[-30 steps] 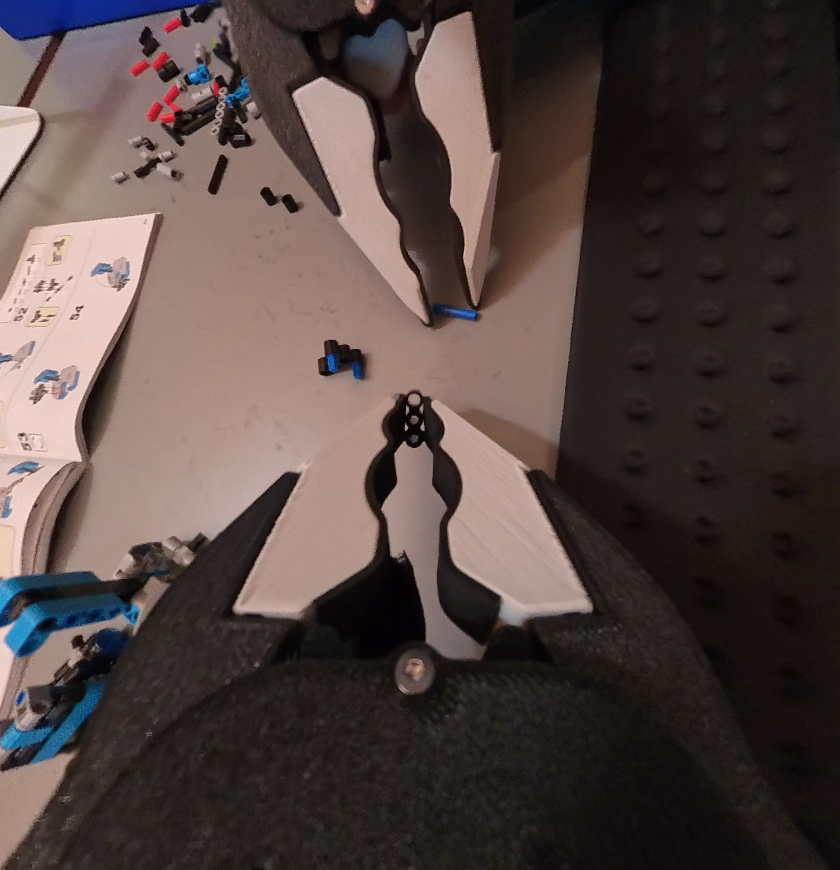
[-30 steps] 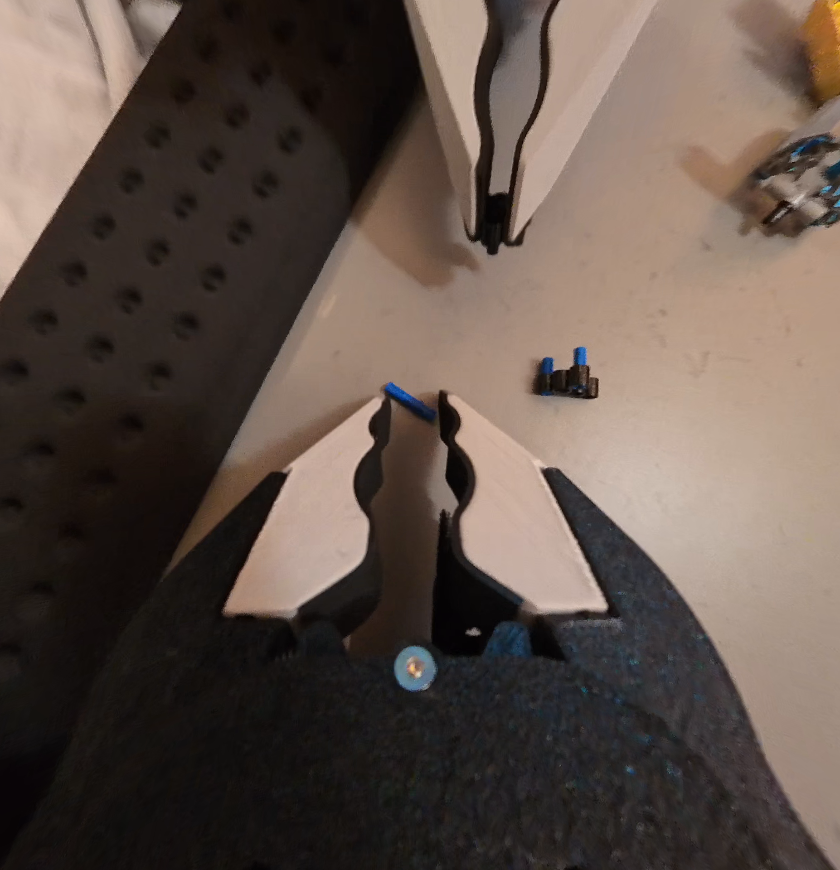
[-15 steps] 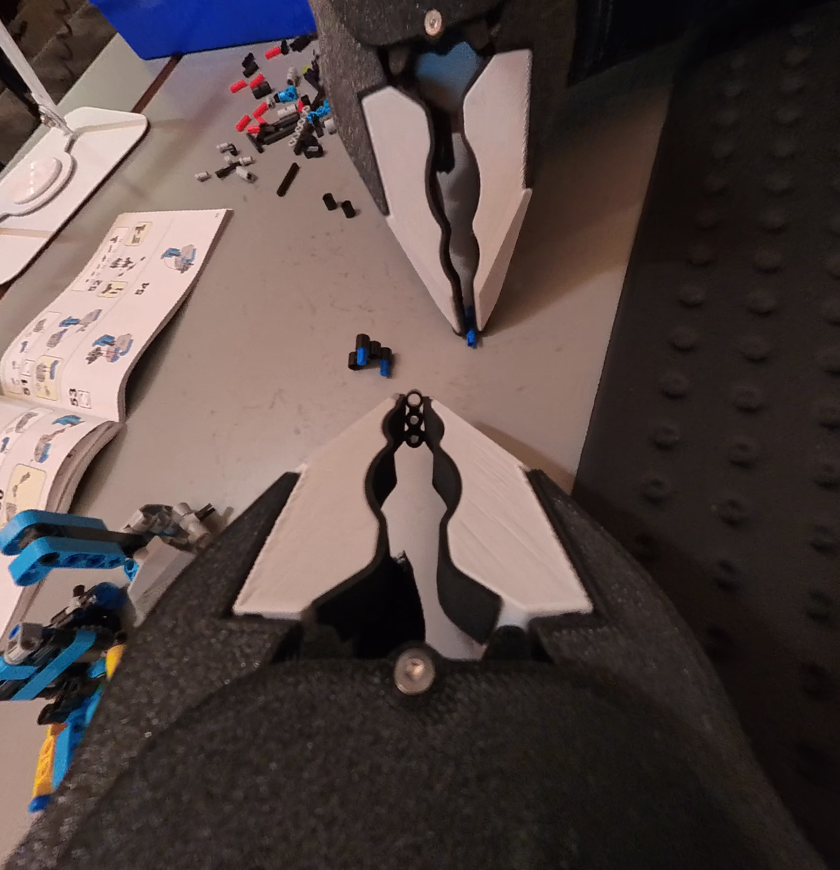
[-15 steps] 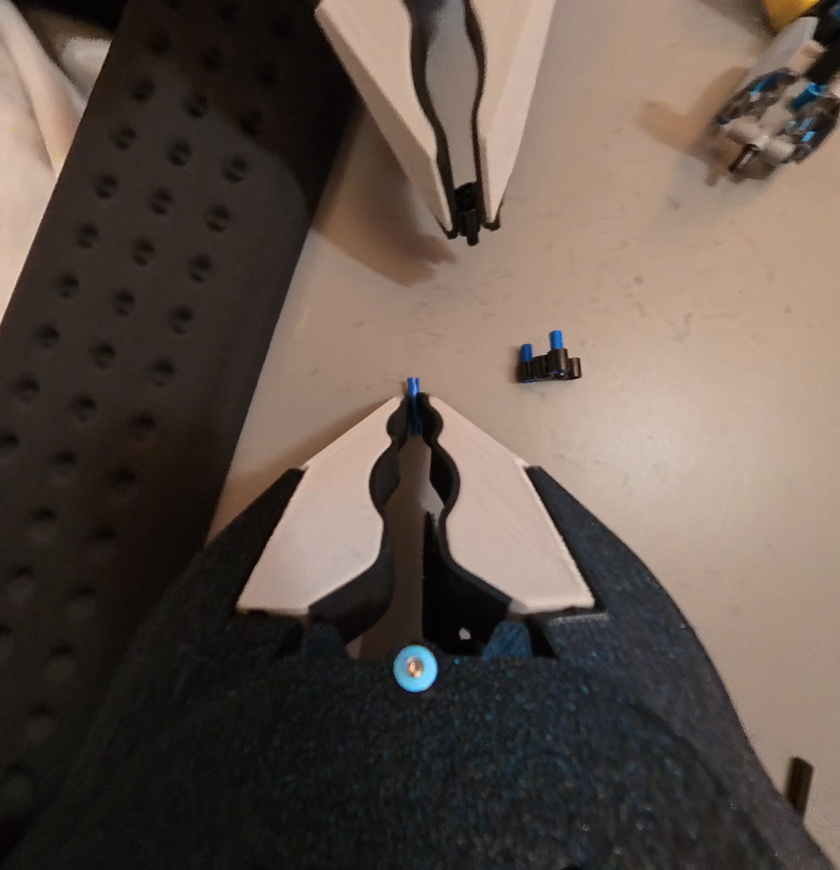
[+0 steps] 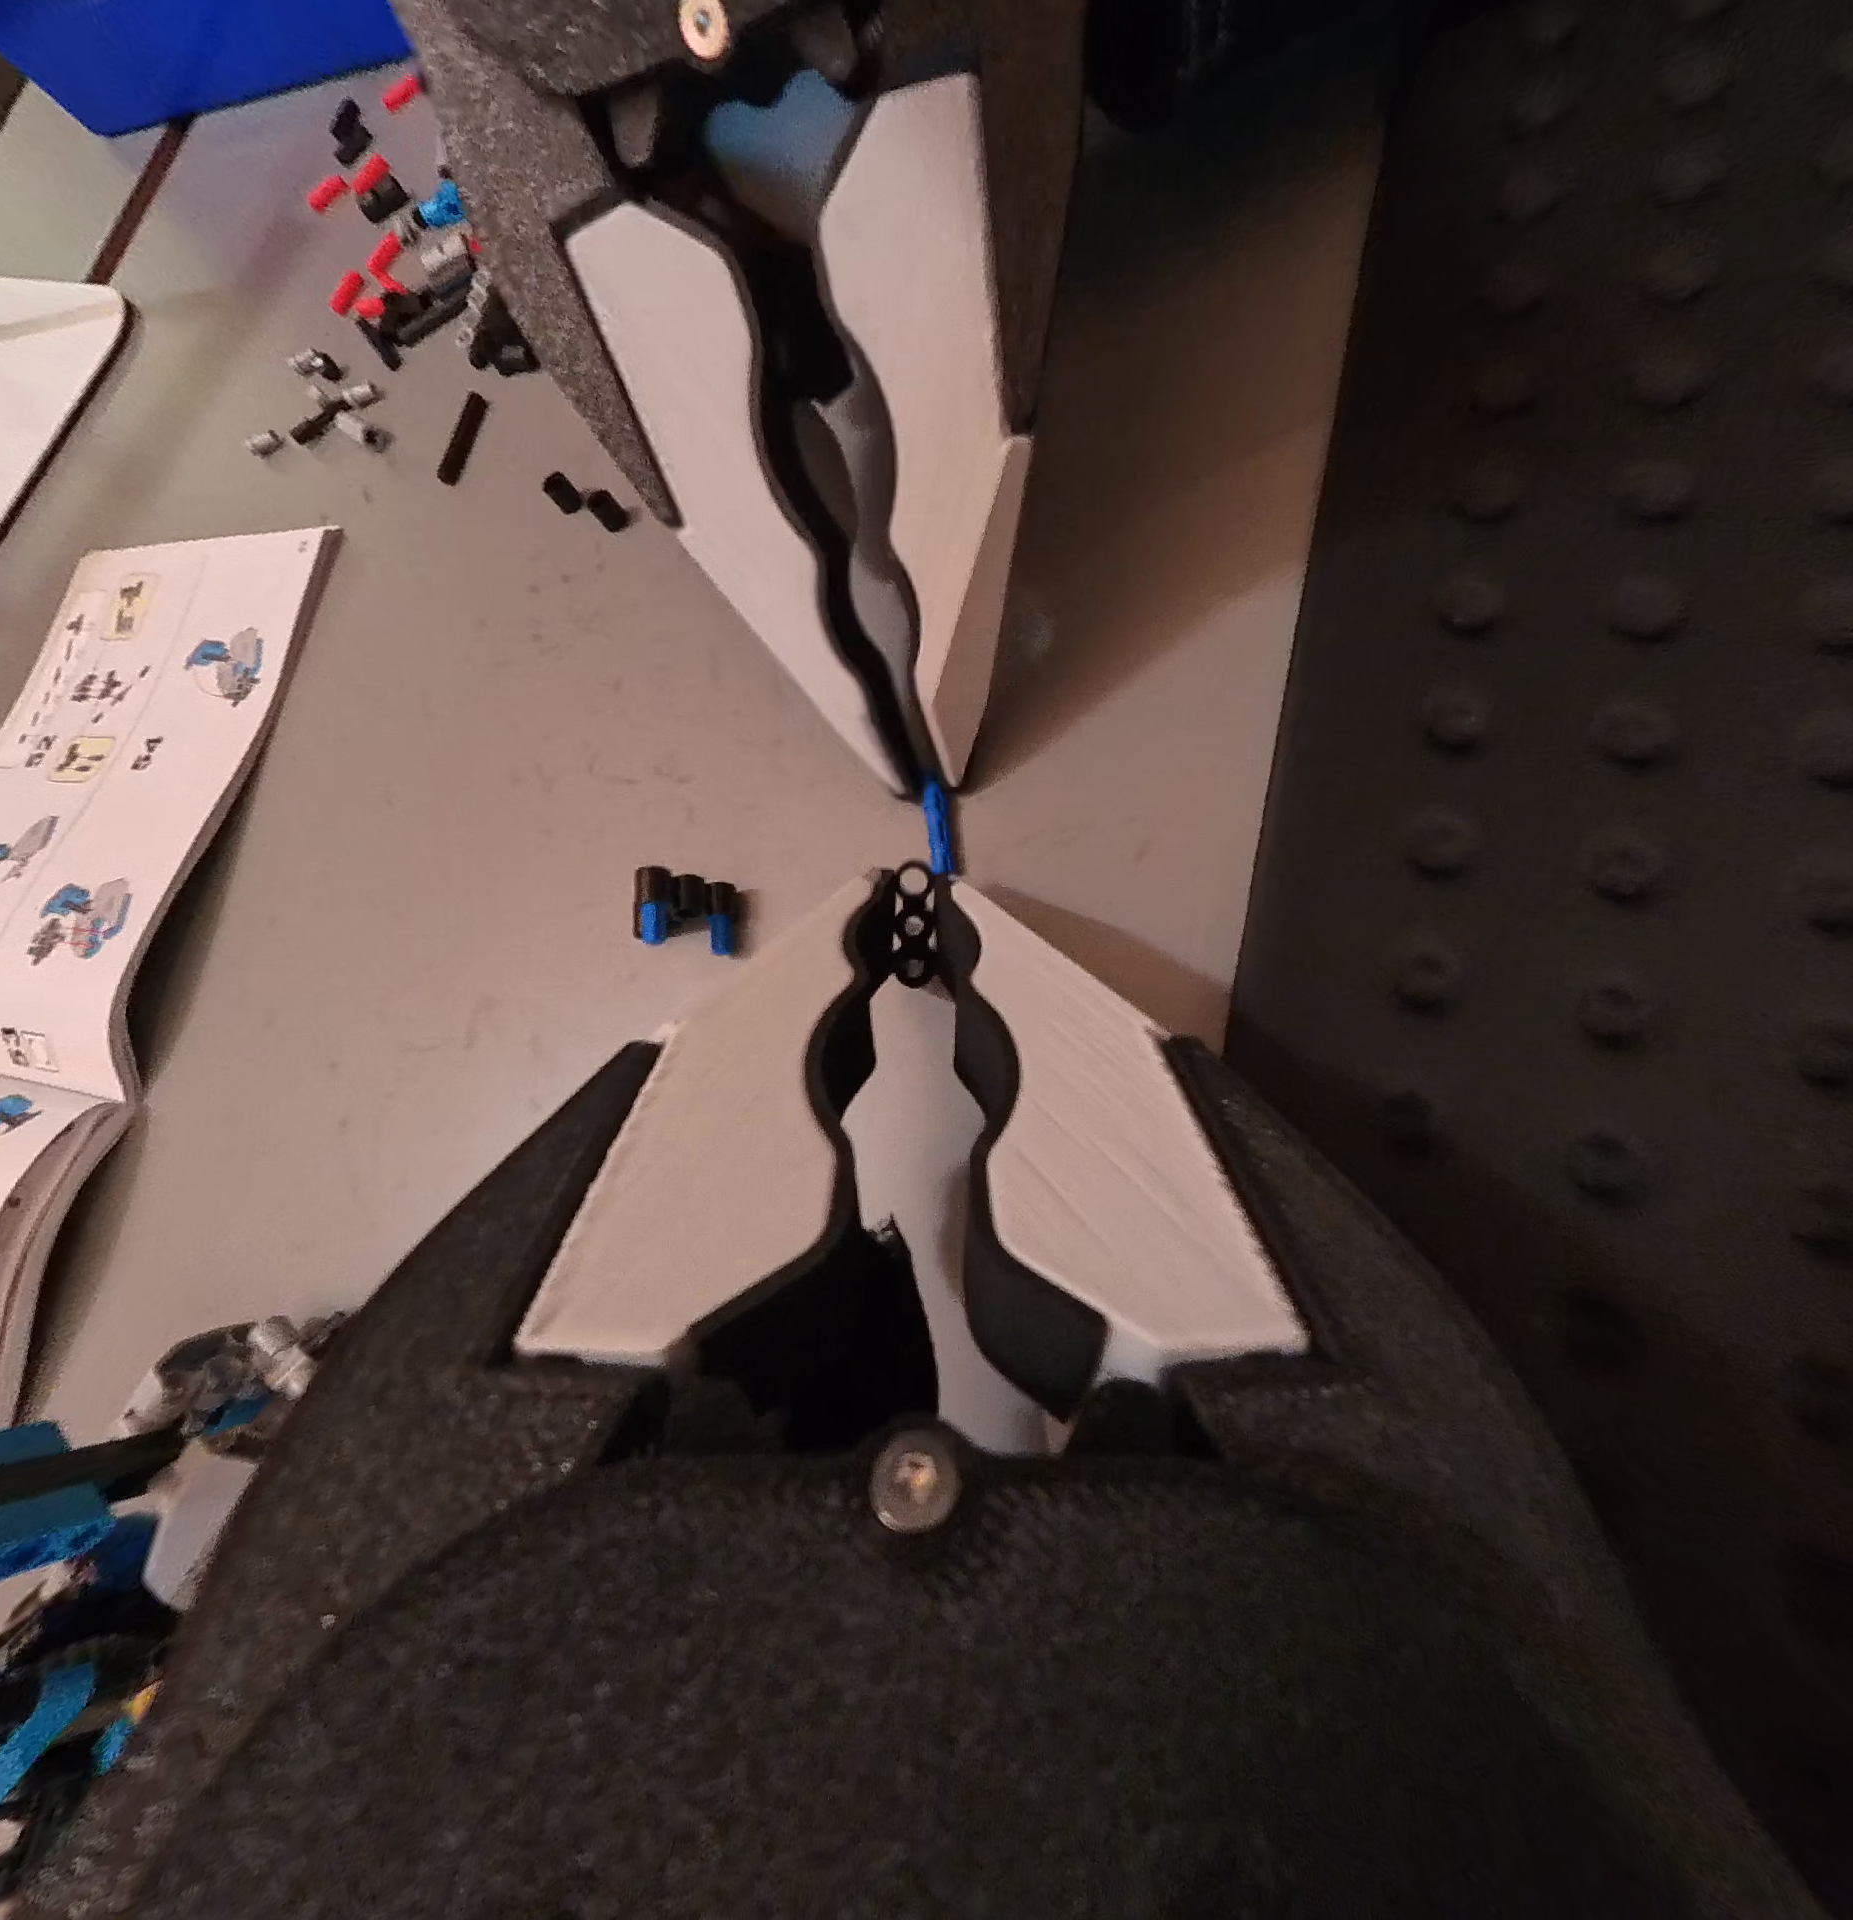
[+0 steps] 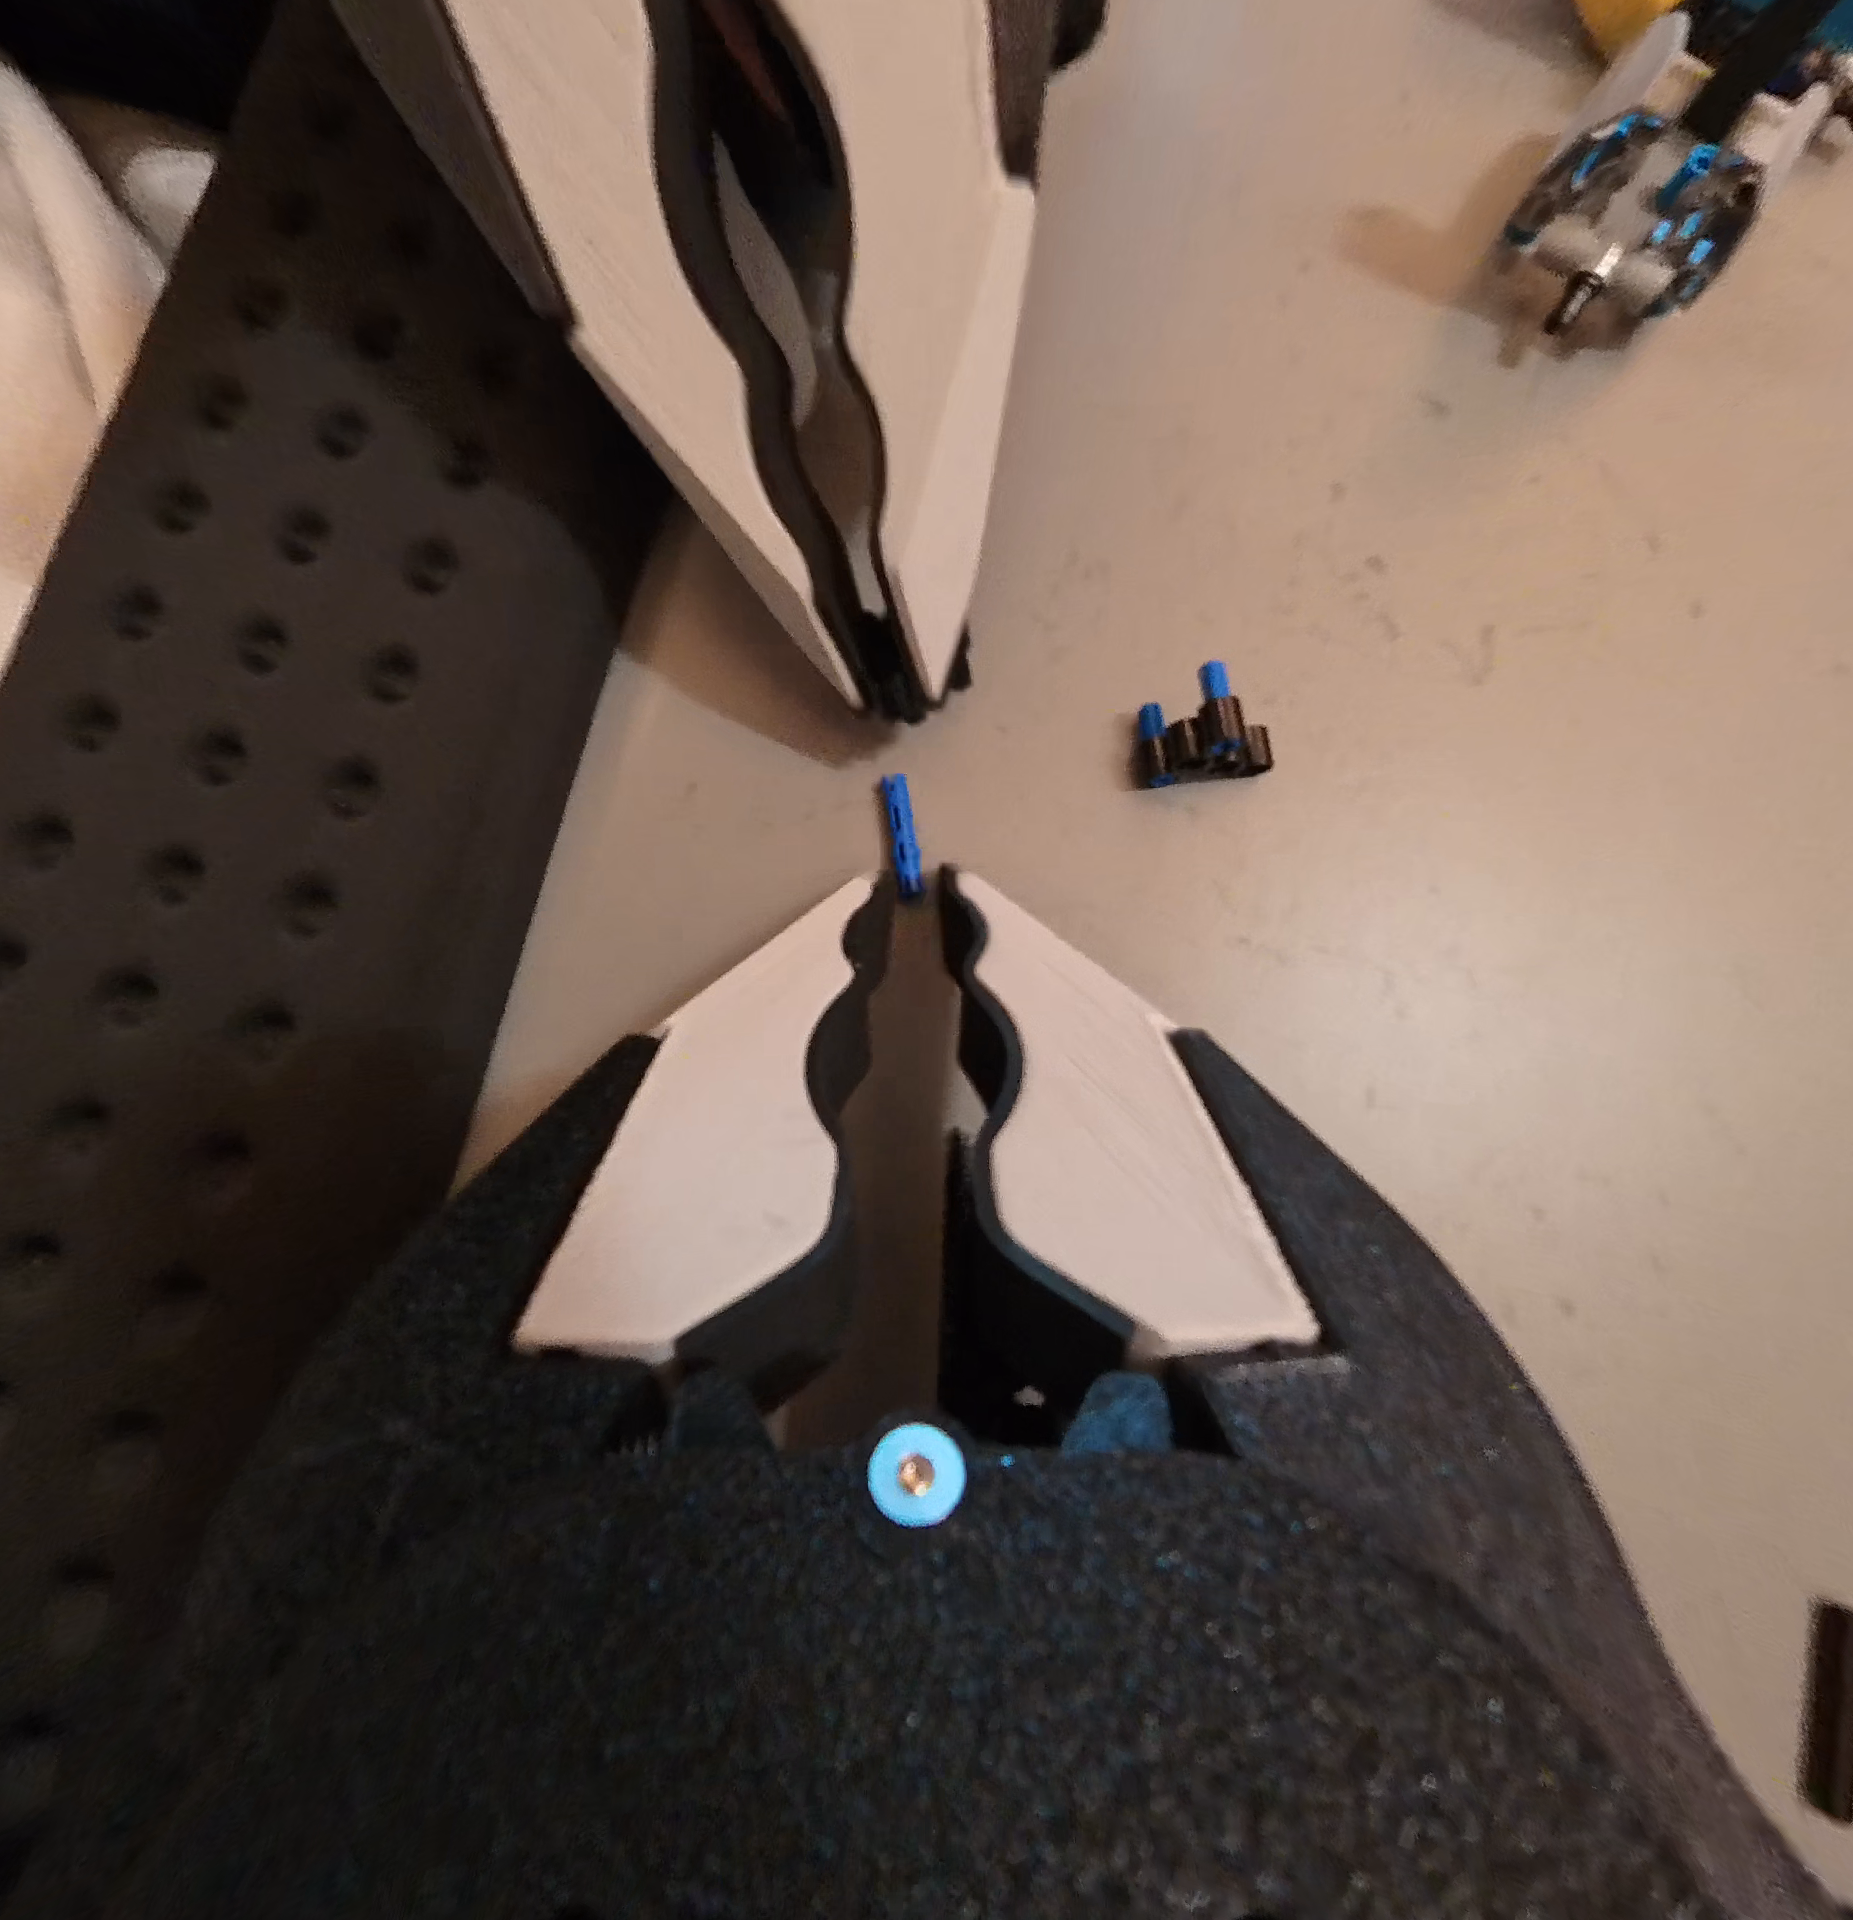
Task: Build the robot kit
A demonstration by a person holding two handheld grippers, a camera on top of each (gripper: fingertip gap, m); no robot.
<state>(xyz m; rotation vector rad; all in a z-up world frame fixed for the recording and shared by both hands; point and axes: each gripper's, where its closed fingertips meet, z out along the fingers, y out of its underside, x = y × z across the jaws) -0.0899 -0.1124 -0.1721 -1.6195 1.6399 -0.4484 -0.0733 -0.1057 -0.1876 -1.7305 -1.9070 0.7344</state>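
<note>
Right at the tips of the left hand-held gripper (image 5: 914, 914), pressed together on a small black three-hole beam (image 5: 913, 928), that part looks light, stiff and slick, so I'd pinch it by its flat sides. Just past it at 12 o'clock, the right hand-held gripper (image 6: 914, 883) pinches a tiny blue pin (image 6: 900, 834) by one end, pointing at the beam's top hole; it's featherweight, rigid and probably easy to flick away. Farther out at 10 o'clock on the bench (image 5: 465, 831) sits a black connector with blue pins (image 5: 686, 906), then loose parts (image 5: 402, 301).
</note>
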